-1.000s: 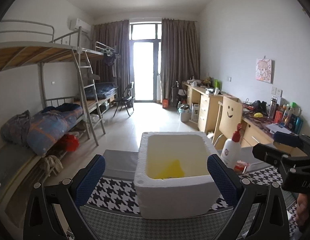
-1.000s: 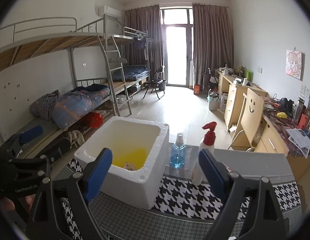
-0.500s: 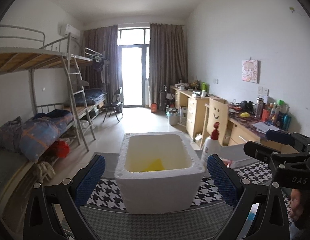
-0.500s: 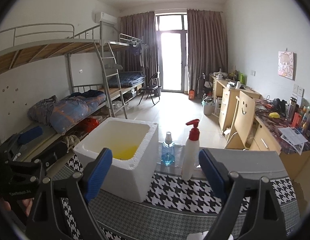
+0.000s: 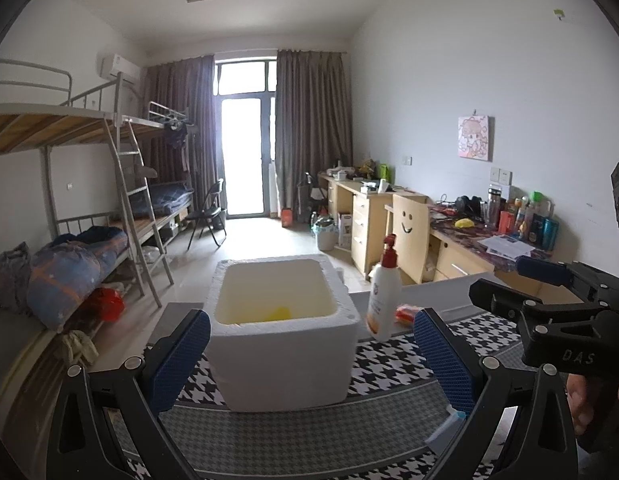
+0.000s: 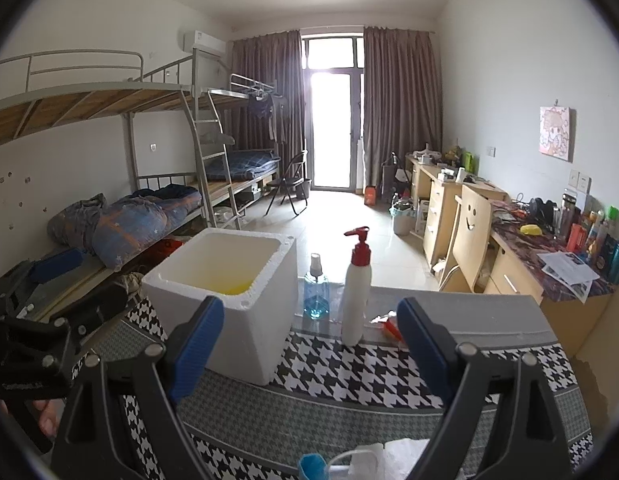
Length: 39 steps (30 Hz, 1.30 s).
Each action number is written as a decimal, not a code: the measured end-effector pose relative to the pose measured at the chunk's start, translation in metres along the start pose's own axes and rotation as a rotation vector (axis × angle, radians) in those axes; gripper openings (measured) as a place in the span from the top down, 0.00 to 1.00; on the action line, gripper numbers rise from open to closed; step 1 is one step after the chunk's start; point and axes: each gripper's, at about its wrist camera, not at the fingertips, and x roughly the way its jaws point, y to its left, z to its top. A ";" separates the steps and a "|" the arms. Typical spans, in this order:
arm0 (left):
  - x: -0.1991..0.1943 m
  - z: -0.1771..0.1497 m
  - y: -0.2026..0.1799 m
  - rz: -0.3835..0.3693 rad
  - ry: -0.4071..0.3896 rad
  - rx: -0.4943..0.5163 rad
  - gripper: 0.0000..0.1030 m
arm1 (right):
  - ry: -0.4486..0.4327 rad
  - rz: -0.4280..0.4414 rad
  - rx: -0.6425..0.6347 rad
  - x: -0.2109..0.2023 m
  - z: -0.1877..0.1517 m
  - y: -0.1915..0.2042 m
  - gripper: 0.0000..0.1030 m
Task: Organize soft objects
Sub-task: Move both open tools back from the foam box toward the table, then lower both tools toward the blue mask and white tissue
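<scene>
The left gripper (image 5: 311,354) is released, jaws wide, nothing between them. Ahead of it, the white foam box (image 5: 283,332) stands on the houndstooth cloth (image 5: 393,364), with a yellow soft item (image 5: 280,313) inside at the bottom. Just beside the box's right stands a pump bottle (image 6: 355,292). The right gripper (image 6: 309,344) is likewise released and empty.

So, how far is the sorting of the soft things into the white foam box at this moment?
Done: one yellow item lies inside the foam box. In hand: nothing; the left gripper and right gripper are both open and empty. Left: a white soft piece with a blue part at the near edge of the table, and a small red-orange item beside the pump bottle.
</scene>
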 end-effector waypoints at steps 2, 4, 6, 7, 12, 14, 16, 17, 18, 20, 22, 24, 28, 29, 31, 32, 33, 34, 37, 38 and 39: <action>-0.003 -0.003 -0.004 -0.011 0.000 0.006 0.01 | -0.006 -0.002 0.007 -0.005 -0.003 -0.002 0.12; -0.006 -0.006 -0.008 -0.020 -0.002 0.010 0.01 | -0.013 -0.006 0.007 -0.010 -0.006 -0.003 0.12; -0.008 -0.009 -0.011 -0.032 -0.001 0.012 0.01 | -0.025 -0.014 0.007 -0.017 -0.010 -0.005 0.12; -0.009 -0.010 -0.011 -0.036 -0.001 0.012 0.01 | -0.029 -0.019 0.008 -0.020 -0.013 -0.006 0.12; -0.013 -0.018 -0.016 -0.065 -0.001 0.017 0.01 | -0.032 -0.028 0.018 -0.028 -0.019 -0.008 0.12; -0.012 -0.020 -0.019 -0.074 0.004 0.026 0.01 | -0.035 -0.035 0.018 -0.030 -0.021 -0.009 0.12; -0.011 -0.023 -0.022 -0.081 0.002 0.028 0.01 | -0.041 -0.052 0.018 -0.032 -0.024 -0.011 0.12; -0.011 -0.024 -0.022 -0.086 0.001 0.026 0.01 | -0.043 -0.055 0.020 -0.033 -0.024 -0.011 0.12; -0.012 -0.026 -0.023 -0.092 0.000 0.022 0.01 | -0.044 -0.055 0.021 -0.035 -0.025 -0.012 0.12; -0.012 -0.029 -0.023 -0.094 0.000 0.009 0.01 | -0.048 -0.059 0.025 -0.037 -0.027 -0.014 0.12; -0.012 -0.032 -0.024 -0.098 -0.010 0.000 0.01 | -0.049 -0.069 0.025 -0.038 -0.029 -0.015 0.12; -0.012 -0.035 -0.027 -0.097 -0.012 0.005 0.01 | -0.054 -0.079 0.026 -0.041 -0.032 -0.017 0.12; -0.011 -0.041 -0.033 -0.116 -0.013 0.023 0.01 | -0.051 -0.092 0.040 -0.043 -0.038 -0.023 0.12; -0.012 -0.042 -0.034 -0.122 -0.014 0.023 0.01 | -0.050 -0.098 0.047 -0.043 -0.041 -0.025 0.12; -0.011 -0.045 -0.037 -0.141 -0.008 0.031 0.01 | -0.045 -0.104 0.060 -0.044 -0.045 -0.030 0.12; -0.010 -0.046 -0.038 -0.145 -0.005 0.034 0.01 | -0.044 -0.106 0.065 -0.045 -0.047 -0.032 0.12; -0.009 -0.047 -0.039 -0.149 -0.002 0.037 0.01 | -0.043 -0.106 0.070 -0.045 -0.049 -0.034 0.12; -0.008 -0.048 -0.040 -0.154 0.000 0.037 0.01 | -0.041 -0.107 0.072 -0.046 -0.051 -0.036 0.12; -0.005 -0.053 -0.043 -0.171 0.017 0.028 0.01 | -0.040 -0.117 0.073 -0.047 -0.054 -0.038 0.12; -0.004 -0.053 -0.044 -0.177 0.021 0.031 0.01 | -0.040 -0.117 0.074 -0.048 -0.055 -0.038 0.12; -0.004 -0.053 -0.044 -0.179 0.022 0.035 0.01 | -0.039 -0.117 0.075 -0.048 -0.056 -0.040 0.12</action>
